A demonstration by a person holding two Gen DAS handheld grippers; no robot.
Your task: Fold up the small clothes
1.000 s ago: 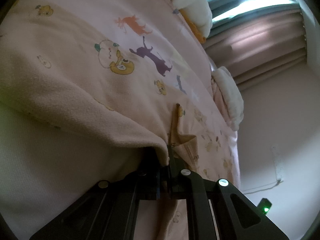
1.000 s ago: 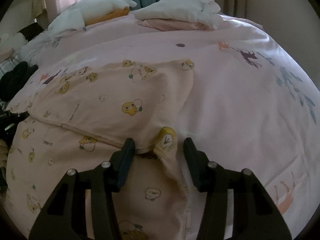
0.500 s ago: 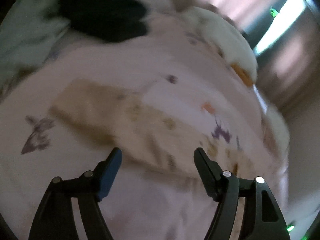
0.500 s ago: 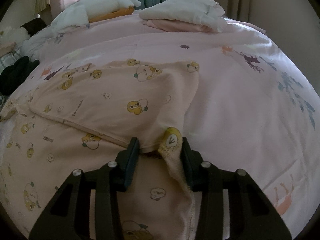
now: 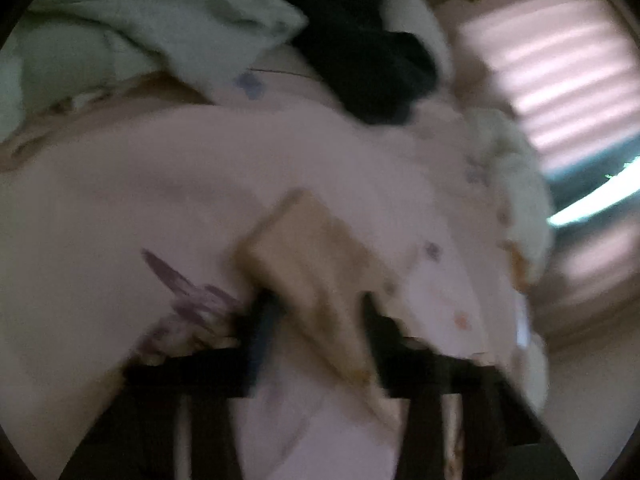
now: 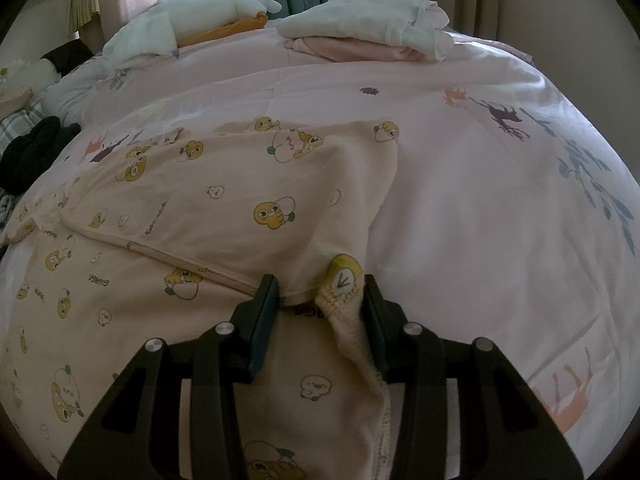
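Printed garment (image 6: 224,200): one fold laid on bed (image 6: 460,208); more folds judged pending. Right tool (image 6: 320,296): hem bunched between part-open jaws. Left tool (image 5: 316,320): jaws just closing around cloth strip (image 5: 312,264), grip indeterminable.

The garment (image 6: 224,216) is lying on the bed (image 6: 460,208), its upper layer lying folded over the lower one. Behind it, a folded stack (image 6: 368,32) is sitting at the bed's far edge, with a pillow (image 6: 192,28) lying to the stack's left. The right tool (image 6: 320,300) is straddling the garment's near hem.
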